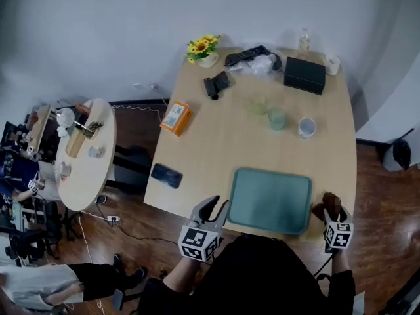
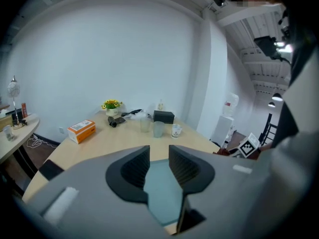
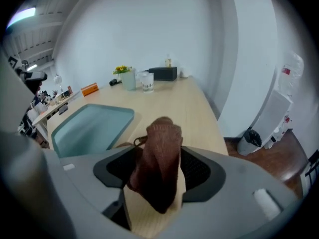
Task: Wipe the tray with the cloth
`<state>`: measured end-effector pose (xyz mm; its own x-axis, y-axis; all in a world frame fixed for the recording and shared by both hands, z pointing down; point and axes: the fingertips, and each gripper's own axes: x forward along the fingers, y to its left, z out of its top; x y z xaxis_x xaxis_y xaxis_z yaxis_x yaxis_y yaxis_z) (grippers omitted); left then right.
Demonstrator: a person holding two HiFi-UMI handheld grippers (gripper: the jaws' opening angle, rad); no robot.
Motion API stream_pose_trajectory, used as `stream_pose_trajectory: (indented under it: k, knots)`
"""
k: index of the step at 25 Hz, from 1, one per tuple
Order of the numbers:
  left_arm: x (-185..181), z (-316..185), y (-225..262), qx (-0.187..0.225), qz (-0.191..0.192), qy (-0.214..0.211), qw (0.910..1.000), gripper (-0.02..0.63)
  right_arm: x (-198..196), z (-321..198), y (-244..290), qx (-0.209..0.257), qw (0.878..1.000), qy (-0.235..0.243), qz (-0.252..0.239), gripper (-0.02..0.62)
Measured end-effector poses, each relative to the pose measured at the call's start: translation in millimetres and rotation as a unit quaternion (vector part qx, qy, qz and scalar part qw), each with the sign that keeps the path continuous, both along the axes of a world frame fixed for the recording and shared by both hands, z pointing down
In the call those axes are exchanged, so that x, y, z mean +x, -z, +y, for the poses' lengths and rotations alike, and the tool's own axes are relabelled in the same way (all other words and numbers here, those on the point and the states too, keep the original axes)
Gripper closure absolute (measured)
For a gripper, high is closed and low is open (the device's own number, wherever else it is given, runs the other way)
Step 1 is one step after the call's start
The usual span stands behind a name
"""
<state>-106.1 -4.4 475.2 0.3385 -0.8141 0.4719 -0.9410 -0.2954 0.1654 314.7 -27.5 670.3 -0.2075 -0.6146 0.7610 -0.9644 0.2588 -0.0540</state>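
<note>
My right gripper (image 3: 159, 168) is open round the cloth (image 3: 162, 141), beside the tray (image 3: 89, 128). My left gripper (image 2: 158, 166) is open and empty. The cups (image 1: 277, 118) are far off.

Cloth (image 1: 326, 203): in the head view mostly hidden behind the right gripper (image 1: 331, 211); only a brown bunch shows.
Tray (image 2: 162, 193): in the left gripper view, covered on both sides by the left gripper (image 2: 159, 153).
Orange box (image 1: 175, 117): print too small to read.
Round side table (image 1: 84, 172): small things on it, too small to tell.
</note>
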Motion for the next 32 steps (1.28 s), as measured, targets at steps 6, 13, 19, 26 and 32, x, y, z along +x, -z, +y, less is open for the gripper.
stream_pose_trajectory:
  k: [6, 13, 19, 26, 32]
  knots:
    - [-19.3, 2.7, 12.8, 0.012, 0.0, 0.028, 0.9995, 0.505, -17.4, -10.7, 143.8, 0.134, 0.989, -0.032, -0.053, 0.337]
    - [-19.8, 13.3, 26.7, 0.031, 0.001, 0.047, 0.9984, 0.505, -60.8, -16.9, 267.7, 0.259, 0.956, 0.011, -0.138, 0.432]
    - [-20.8, 14.7, 42.4, 0.042, 0.009, 0.048, 0.9979, 0.506, -89.0, -14.3, 317.1, 0.306, 0.943, 0.047, -0.125, 0.456]
    - [-32.1, 17.2, 58.5, 0.078, 0.008, 0.033, 0.9964, 0.506, -116.0, -2.9, 319.2, 0.332, 0.936, 0.052, -0.105, 0.479]
    - [-5.3, 14.8, 75.5, 0.091, 0.001, -0.002, 0.9958, 0.506, -109.7, 6.8, 318.8, 0.325, 0.939, 0.041, -0.1, 0.485]
